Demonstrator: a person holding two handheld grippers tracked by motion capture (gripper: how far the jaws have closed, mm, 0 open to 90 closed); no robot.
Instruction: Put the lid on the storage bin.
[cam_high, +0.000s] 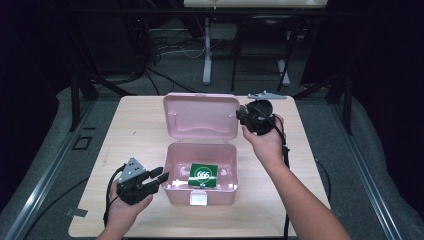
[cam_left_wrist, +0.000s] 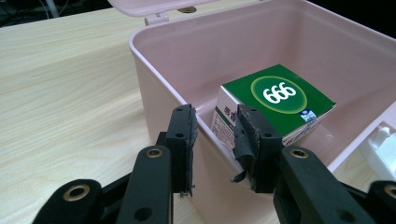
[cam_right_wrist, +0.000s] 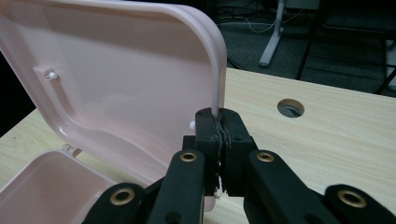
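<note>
Two jaws of my left gripper (cam_left_wrist: 214, 140) stand apart astride the near left wall of the pink plastic box (cam_left_wrist: 159, 88), gripping nothing. Just beyond the inner jaw, inside, lies one green carton marked 666 (cam_left_wrist: 279, 100), tilted. Farther off, my right gripper (cam_right_wrist: 219, 140) is clamped on the edge of the upright pink lid (cam_right_wrist: 116, 88) (probably to swing it down).
</note>
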